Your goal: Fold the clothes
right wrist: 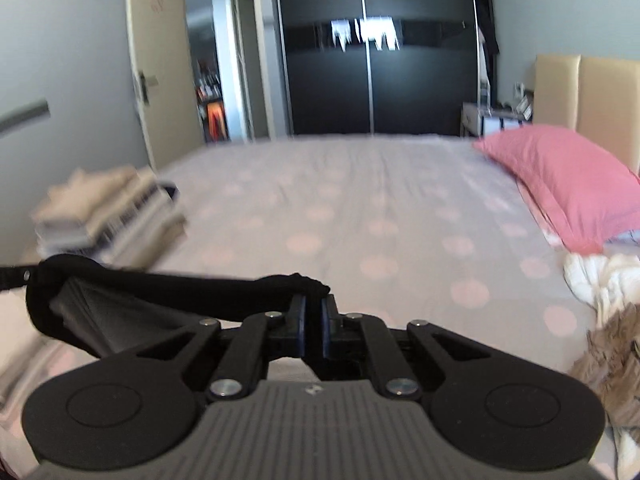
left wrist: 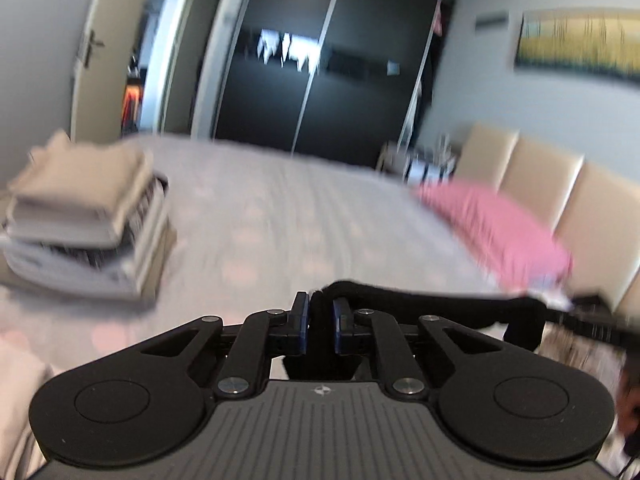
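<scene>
A black garment (left wrist: 440, 302) is stretched between my two grippers above the bed. My left gripper (left wrist: 320, 316) is shut on one end of it, and the cloth runs off to the right of that view. My right gripper (right wrist: 314, 312) is shut on the other end, with the black garment (right wrist: 168, 288) running left and sagging into a dark fold. A stack of folded clothes (left wrist: 88, 220) in beige, white and stripes sits on the bed at the left; the same stack (right wrist: 112, 216) shows in the right wrist view. Both views are blurred.
The bed (right wrist: 360, 208) has a pale sheet with pink dots. A pink pillow (right wrist: 568, 184) lies against the beige headboard (right wrist: 600, 92) at the right. Unfolded white and brown clothes (right wrist: 608, 320) are heaped at the right edge. A black wardrobe (right wrist: 376, 48) and an open door (right wrist: 160, 64) stand beyond.
</scene>
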Motion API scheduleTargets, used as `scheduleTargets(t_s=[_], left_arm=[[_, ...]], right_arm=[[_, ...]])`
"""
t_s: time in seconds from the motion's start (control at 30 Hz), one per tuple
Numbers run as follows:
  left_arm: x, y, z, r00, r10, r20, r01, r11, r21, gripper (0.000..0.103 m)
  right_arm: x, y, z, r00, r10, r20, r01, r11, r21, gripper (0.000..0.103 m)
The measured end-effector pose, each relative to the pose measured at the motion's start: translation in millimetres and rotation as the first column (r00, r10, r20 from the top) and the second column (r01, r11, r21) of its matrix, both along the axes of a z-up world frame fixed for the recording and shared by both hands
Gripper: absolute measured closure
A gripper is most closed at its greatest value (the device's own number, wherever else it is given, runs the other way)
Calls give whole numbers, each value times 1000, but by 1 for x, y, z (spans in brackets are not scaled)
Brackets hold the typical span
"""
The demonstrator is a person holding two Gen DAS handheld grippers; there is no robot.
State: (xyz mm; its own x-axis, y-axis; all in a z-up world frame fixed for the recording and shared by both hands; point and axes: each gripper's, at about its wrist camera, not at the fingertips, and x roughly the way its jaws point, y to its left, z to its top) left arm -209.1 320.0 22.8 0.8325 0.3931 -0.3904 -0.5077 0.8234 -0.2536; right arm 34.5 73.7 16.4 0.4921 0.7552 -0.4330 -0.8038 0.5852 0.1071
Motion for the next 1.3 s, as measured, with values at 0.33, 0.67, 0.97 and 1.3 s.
scheduleTargets(t_s=[0.33,0.67,0.97,1.3], left_arm=[[32,0,-20,986,-85,-141,76,995,-65,103],[52,-14,-79,911,-204,-359,153,974,-165,86],[66,-29,-104,858,-264,-441,190,960,-206,65],[90,-31,-115,843,-242,-481,129,958,-256,63]], right_arm=[[16,-6,-10,990,-142,-8,140,983,-121,94],[75,-24,-72,919,-343,-195,270,907,-324,87],[25,21,-81,983,-20,-185,-35,956,-293,61],[-9,68,-128,956,211,-204,-274,891,-363,50]])
